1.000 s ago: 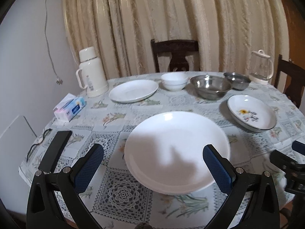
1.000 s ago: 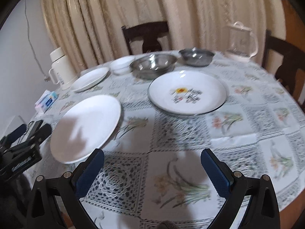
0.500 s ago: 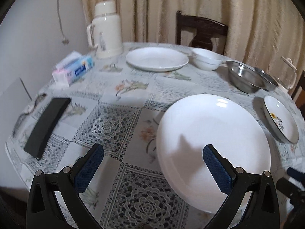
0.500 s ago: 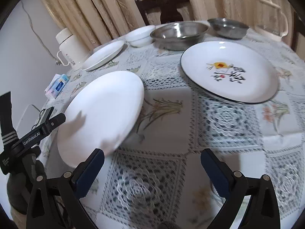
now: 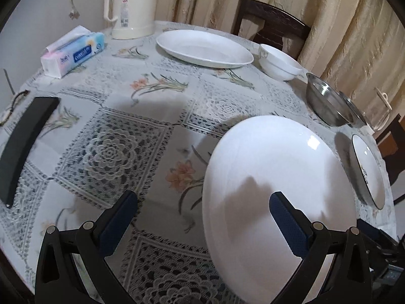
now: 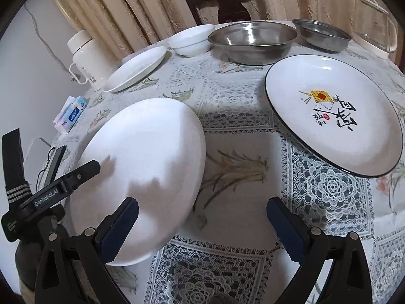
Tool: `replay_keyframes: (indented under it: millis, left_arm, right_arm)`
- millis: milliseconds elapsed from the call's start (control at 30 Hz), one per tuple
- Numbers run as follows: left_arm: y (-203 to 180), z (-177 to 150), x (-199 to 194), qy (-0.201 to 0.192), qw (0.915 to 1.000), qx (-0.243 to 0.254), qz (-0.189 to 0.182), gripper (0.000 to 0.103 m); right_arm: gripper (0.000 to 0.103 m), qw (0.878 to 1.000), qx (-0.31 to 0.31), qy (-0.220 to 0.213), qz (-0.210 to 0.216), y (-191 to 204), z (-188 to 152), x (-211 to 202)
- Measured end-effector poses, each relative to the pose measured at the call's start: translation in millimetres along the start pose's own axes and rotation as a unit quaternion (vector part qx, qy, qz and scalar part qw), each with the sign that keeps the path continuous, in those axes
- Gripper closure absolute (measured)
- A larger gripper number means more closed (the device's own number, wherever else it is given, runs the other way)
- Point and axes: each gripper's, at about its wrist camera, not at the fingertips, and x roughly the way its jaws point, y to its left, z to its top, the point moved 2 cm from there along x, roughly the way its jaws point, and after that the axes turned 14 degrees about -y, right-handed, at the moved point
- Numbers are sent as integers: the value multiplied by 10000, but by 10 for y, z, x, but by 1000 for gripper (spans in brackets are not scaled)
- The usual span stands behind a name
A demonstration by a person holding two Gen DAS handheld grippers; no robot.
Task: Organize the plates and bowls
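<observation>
A large plain white plate (image 5: 273, 177) (image 6: 146, 157) lies on the near side of the table. My left gripper (image 5: 203, 200) is open and hovers over the plate's left rim, with its right finger (image 5: 286, 217) above the plate. My right gripper (image 6: 202, 205) is also open, its left finger (image 6: 119, 225) over the plate's near right edge. A black-rimmed patterned plate (image 6: 336, 111) (image 5: 367, 172) sits to the right. Farther back are a second white plate (image 5: 205, 48) (image 6: 136, 68), stacked white bowls (image 5: 278, 63) (image 6: 192, 39) and two steel bowls (image 6: 253, 38) (image 6: 321, 34).
A cream thermos (image 5: 131, 5) and a tissue pack (image 5: 73, 50) stand at the back left. A black flat bar (image 5: 22, 139) lies by the left edge. A glass kettle (image 6: 377, 25) is at the back right. A dark chair (image 6: 222, 0) stands behind the table.
Both grippers have dropped lower and closer to the table. The left view has swung left, so the white plate now sits to its right. The plates have not moved.
</observation>
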Motion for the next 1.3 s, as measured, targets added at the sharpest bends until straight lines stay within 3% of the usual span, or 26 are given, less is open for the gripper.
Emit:
replay_keyframes:
  millis: [167, 333, 433, 667, 833, 867, 933, 1000, 1067, 1133, 1300]
  left_arm:
    - [-22, 12, 42, -18, 9999, 120, -31, 0]
    - [31, -2, 6, -131, 9996, 71, -249, 0]
    - [52, -47, -40, -297, 9986, 154, -413, 0]
    - [76, -39, -67, -215, 9975, 171, -651, 0]
    - [115, -36, -96, -318, 9968, -28, -728, 1]
    - [126, -35, -102, -338, 9968, -55, -724, 3]
    - [139, -32, -113, -381, 9967, -81, -706, 9]
    - [143, -23, -121, -413, 9964, -125, -730, 22]
    - [139, -19, -111, -372, 9950, -241, -892, 40]
    - [126, -18, -98, -323, 9938, -341, -1003, 45]
    - [-22, -40, -70, -254, 9925, -166, -1188, 54]
  right_arm:
    - [0, 9994, 84, -143, 298, -60, -25, -63]
    - [0, 9967, -17, -551, 601, -93, -100, -141]
    - [0, 9967, -188, -524, 596, -63, -100, -133]
    - [0, 9967, -661, -313, 356, 35, -114, -68]
    - [1, 9983, -203, -341, 431, -42, -61, -75]
    - [4, 9979, -122, -342, 537, -46, -50, -80]
    - [20, 9974, -44, -326, 636, -40, -28, -67]
    - [23, 9973, -31, -330, 662, -19, -17, -45]
    - [35, 9969, -3, -326, 718, -2, -7, -15]
    - [51, 9965, 69, -295, 777, 5, 4, 17]
    - [68, 9948, 173, -174, 991, 47, -1, 86]
